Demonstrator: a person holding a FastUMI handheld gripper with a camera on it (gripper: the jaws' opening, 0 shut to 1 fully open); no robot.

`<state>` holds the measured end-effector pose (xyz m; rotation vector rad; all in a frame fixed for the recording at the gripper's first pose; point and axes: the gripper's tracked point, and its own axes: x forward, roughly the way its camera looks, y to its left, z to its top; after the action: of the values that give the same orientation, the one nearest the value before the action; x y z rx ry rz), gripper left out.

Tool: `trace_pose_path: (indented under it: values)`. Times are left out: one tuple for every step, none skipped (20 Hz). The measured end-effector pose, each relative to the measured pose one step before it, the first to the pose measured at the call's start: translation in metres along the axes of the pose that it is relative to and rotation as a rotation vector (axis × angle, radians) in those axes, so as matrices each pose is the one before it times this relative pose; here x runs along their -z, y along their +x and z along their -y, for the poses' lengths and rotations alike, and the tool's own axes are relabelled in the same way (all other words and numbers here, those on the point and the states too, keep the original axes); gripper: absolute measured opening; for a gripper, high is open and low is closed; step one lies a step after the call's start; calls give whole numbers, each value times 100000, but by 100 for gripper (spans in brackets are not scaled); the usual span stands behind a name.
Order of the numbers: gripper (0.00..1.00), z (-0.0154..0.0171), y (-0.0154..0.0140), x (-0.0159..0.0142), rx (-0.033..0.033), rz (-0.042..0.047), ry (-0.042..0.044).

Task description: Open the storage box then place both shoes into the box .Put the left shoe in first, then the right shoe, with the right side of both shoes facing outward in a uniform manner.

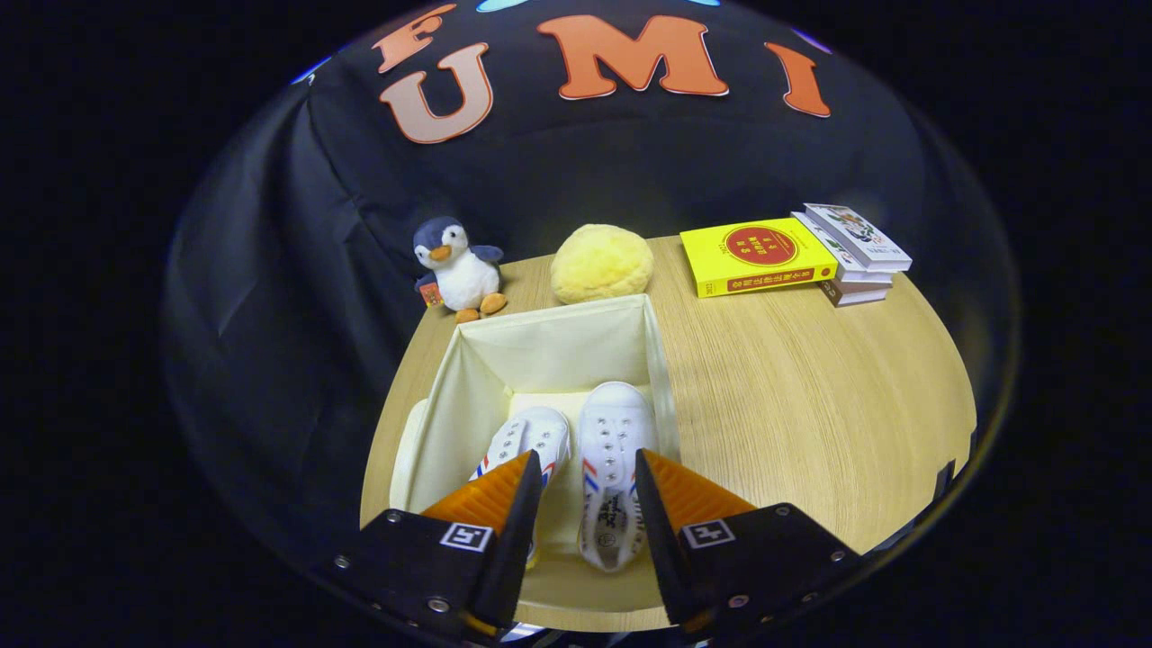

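- The tongs [589,468] stand well open above the near end of the storage box [549,346]; nothing is pressed between the 2 fingers.
- Between the fingers, but lower down on the box floor, lies the right-hand shoe [614,450]. Its heel end is nearest the tongs and its toe points away toward the far wall of the box.
- The long axis of that shoe runs nearly straight ahead along the line of the fingers, so a grasp from here would close across its width, near the heel opening.
- The left-hand shoe [531,436] lies just beside it, partly hidden behind the left finger, its toe also pointing away and angled a little toward its partner.
- Both shoes rest sole down with laces upward, close together; whether they touch I cannot tell.
- The box is open, its lid off or folded out of sight, and it sits on the worktop [810,387].
- Judged from this, both shoes are already inside, and what remains is checking their facing and drawing the tongs clear.
- Beyond the box stand a penguin toy [457,268] and a yellow plush ball [601,263], the ball just behind the far wall.
- A stack of books [792,255] lies well apart, toward the far right.
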<state>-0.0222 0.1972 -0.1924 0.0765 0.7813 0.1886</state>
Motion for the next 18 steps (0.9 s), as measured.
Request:
trace_pose_path:
  values:
    - [66, 749, -296, -438, 765, 1290, 644]
    - [71, 745, -384, -325, 240, 1526, 430]
    - [74, 629, -344, -350, -124, 932, 841]
    - [78, 642, -544, -262, -418, 886, 973]
    - [81, 820, -581, -502, -305, 1293, 255]
    - [88, 1014, -555, -569, 256, 1588, -400]
    - [92, 1131, -440, -536, 437, 1322, -497]
    - [98, 1139, -570, -604, 274, 1586, -1051]
    - [98, 1494, -513, -836, 1246, 2040, -914]
    - [98, 1609, -497, -645, 1110, 1699, -580]
    - [98, 1507, -419, -795, 435, 1611, -19]
    - [98, 1364, -549, -673, -159, 983, 675]
    - [98, 1479, -579, -741, -472, 1058, 889]
    - [98, 1606, -475, -1039, -39, 1736, 263]
    - [98, 1780, -554, -931, 437, 1562, -743]
    - [98, 2014, -530, -844, 991, 1453, -1387]
    - [98, 1864, -437, -1067, 789, 2262, -1569]
    - [98, 1545, -302, -952, 420, 2318, -1548]
